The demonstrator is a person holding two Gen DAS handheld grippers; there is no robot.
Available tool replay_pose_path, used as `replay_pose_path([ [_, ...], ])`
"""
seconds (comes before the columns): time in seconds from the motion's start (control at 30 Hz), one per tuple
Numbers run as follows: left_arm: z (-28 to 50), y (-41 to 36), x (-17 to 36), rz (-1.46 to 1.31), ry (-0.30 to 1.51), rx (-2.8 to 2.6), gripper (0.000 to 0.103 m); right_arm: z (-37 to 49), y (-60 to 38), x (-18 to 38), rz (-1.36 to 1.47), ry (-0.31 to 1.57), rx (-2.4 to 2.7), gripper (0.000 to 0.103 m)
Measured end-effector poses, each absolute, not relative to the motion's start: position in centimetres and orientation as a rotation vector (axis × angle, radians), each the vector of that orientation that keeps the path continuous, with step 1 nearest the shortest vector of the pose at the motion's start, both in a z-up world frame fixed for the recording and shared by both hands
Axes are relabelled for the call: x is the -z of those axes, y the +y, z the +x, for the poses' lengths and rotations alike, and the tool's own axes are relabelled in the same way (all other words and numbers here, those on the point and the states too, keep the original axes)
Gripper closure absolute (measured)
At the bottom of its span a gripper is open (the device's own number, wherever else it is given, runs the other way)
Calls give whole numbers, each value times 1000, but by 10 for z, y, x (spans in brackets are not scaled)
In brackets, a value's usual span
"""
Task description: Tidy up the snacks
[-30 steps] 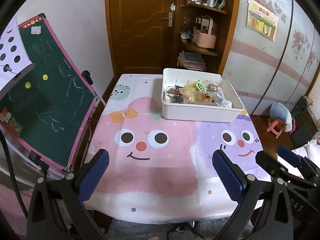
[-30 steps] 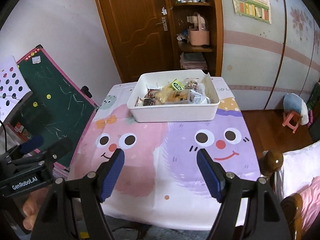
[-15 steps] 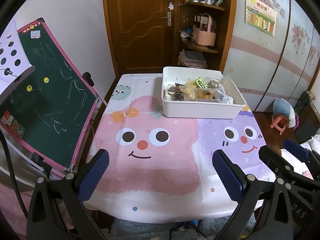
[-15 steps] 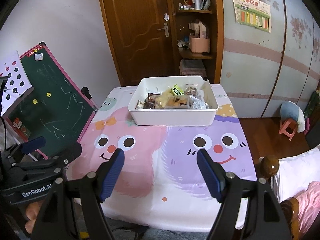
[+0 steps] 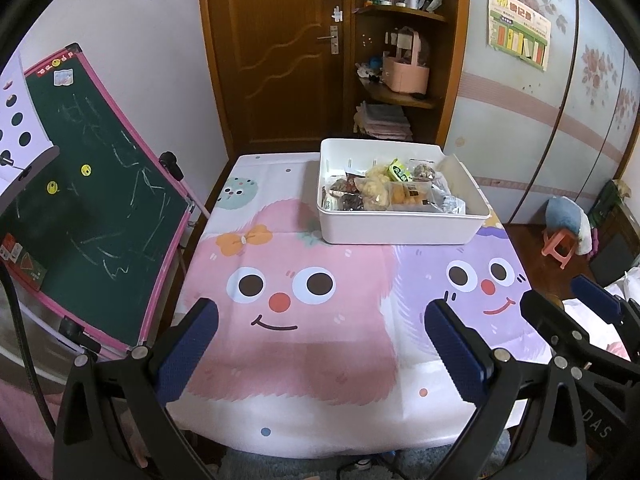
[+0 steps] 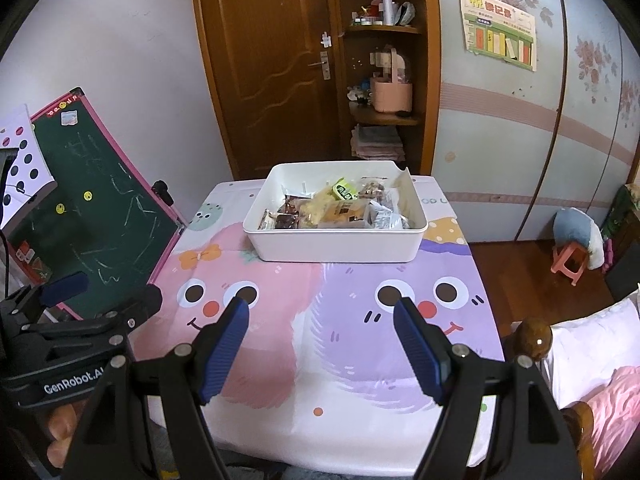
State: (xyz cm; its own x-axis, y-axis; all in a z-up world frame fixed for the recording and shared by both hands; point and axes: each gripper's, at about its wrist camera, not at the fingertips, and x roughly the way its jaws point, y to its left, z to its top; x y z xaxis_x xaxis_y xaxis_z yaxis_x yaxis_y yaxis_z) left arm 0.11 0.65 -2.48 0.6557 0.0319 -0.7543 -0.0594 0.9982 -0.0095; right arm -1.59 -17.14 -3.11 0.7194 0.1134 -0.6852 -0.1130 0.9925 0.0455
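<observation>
A white plastic bin [image 5: 400, 234] [image 6: 336, 246] sits at the far side of the table, holding several wrapped snacks [image 5: 394, 192] [image 6: 336, 208] piled together. My left gripper [image 5: 320, 344] hovers open over the near half of the table with nothing between its blue pads. My right gripper [image 6: 322, 344] is open too, empty, well short of the bin. In the left wrist view the right gripper's fingers [image 5: 596, 294] show at the right edge. In the right wrist view the left gripper's body [image 6: 80, 320] shows at the left.
A cartoon-face tablecloth [image 5: 304, 344] [image 6: 320, 360] covers the table. A green chalkboard [image 5: 84, 208] [image 6: 92, 216] leans at the left. Behind are a brown door [image 5: 276, 52] and a corner shelf [image 6: 384, 80]. A pink stool [image 6: 572, 264] and a bed [image 6: 600, 360] are at the right.
Both views have tilted up a little, so the bin and table sit lower in frame. Both grippers stay open and empty.
</observation>
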Motion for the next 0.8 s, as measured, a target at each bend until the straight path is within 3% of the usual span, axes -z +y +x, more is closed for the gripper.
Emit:
replay_pose_path([
  [0.8,20,9,40,-26,885,-46,0,3,-175,43,10,789,-118,28],
])
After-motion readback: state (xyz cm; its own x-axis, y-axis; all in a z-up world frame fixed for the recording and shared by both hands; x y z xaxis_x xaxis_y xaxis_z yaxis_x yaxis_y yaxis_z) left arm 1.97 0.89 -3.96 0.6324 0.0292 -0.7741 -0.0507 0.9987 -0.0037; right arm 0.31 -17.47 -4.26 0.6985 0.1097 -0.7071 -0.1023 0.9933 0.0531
